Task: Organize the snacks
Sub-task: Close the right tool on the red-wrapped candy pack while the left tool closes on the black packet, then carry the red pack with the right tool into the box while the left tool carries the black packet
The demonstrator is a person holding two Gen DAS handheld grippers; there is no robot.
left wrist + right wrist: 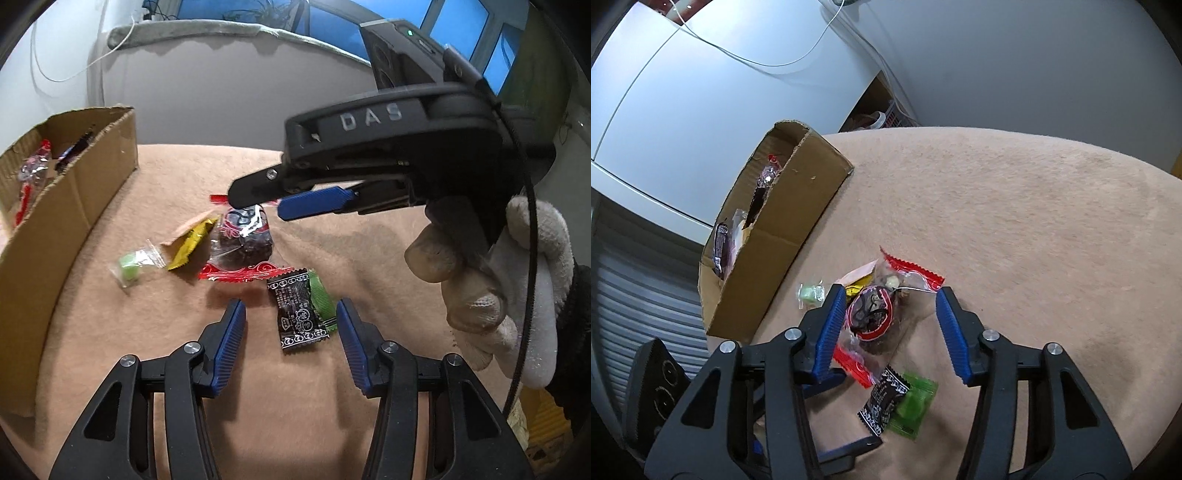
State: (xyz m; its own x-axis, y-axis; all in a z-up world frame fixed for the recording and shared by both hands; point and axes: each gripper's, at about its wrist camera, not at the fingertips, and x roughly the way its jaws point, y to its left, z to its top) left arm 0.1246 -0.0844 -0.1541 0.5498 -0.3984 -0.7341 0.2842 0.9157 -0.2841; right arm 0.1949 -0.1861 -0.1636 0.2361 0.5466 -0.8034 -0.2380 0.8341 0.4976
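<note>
Several wrapped snacks lie on a tan cloth (166, 184). A clear red-edged packet with a dark cake (242, 243) (871, 314) sits in the middle. A black wrapper (297, 312) (882, 404) and a green wrapper (321, 299) (914, 408) lie nearest my left gripper (290, 314), which is open just above them. My right gripper (890, 299) (258, 205) is open and hovers over the red-edged packet, its fingers on either side. A yellow wrapper (190, 242) and a small clear packet with a green sweet (135, 267) (810, 293) lie to the left.
An open cardboard box (74, 206) (783, 236) stands at the left edge of the cloth with several wrapped snacks inside. A white wall and cabinet stand behind. A gloved hand (491, 273) holds the right gripper.
</note>
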